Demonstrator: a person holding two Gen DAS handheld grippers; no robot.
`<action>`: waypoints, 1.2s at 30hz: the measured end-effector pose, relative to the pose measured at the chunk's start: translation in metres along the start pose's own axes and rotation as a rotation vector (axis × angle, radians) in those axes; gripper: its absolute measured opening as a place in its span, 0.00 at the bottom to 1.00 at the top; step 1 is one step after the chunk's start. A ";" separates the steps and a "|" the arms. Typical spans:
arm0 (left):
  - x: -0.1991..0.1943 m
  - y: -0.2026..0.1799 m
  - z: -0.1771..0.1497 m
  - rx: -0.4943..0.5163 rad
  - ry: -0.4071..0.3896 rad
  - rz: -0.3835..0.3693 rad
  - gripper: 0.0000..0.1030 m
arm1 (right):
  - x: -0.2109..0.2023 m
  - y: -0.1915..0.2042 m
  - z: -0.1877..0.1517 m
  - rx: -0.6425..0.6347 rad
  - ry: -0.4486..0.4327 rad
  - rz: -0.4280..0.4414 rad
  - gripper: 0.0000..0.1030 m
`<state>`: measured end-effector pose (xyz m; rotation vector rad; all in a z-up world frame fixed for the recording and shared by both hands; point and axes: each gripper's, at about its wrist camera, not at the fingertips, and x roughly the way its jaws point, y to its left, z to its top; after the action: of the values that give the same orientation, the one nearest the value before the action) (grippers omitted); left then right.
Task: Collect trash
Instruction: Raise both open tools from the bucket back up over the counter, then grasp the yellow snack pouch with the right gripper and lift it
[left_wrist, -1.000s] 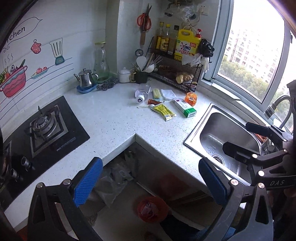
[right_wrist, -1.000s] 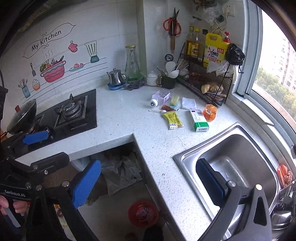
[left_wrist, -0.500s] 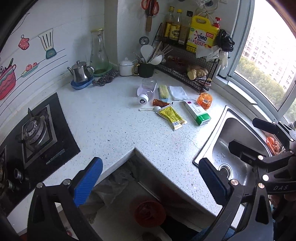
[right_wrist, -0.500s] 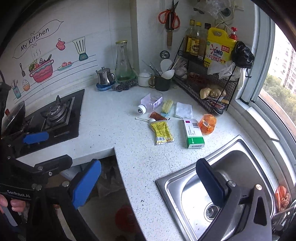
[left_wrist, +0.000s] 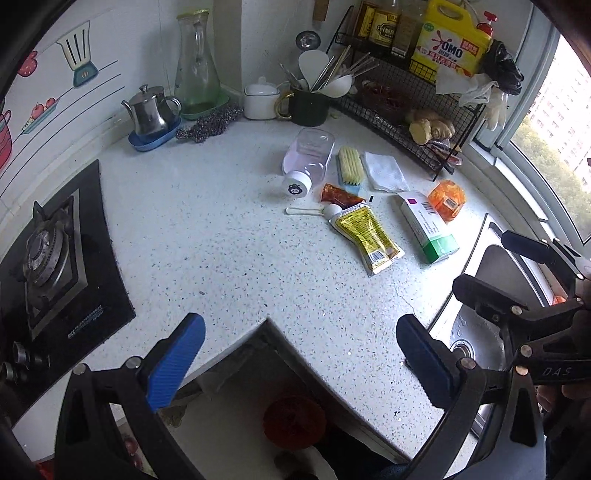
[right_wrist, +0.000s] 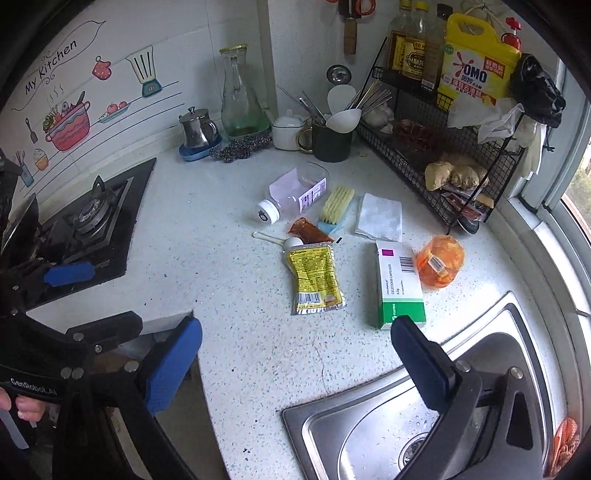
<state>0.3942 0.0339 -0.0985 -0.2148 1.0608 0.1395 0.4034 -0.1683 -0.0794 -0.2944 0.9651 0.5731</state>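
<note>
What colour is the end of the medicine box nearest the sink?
Green, on a white box; right wrist view shows it best.

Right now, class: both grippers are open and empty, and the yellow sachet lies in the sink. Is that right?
Not quite. The yellow sachet lies on the countertop, beside the green-and-white box, not in the sink; the right wrist view shows it. Both the left gripper and the right gripper are open and empty.

speckled white countertop (right_wrist: 229, 280) with yellow pouch (right_wrist: 314, 278), medicine box (right_wrist: 399, 284), bottle (right_wrist: 295, 194)

Soft daylight from the window (left_wrist: 546, 122) at right, overexposed there; fisheye bends the edges; shadows faint.
</note>
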 end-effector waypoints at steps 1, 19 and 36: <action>0.005 0.000 0.004 -0.005 0.009 -0.005 1.00 | 0.005 -0.002 0.002 -0.002 0.009 0.007 0.99; 0.113 0.006 0.041 -0.033 0.157 0.042 1.00 | 0.125 -0.026 0.034 -0.049 0.174 0.126 0.87; 0.148 0.009 0.046 -0.051 0.194 0.073 0.99 | 0.164 -0.021 0.035 -0.134 0.194 0.061 0.49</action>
<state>0.5029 0.0549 -0.2070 -0.2393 1.2592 0.2154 0.5111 -0.1156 -0.1980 -0.4483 1.1276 0.6752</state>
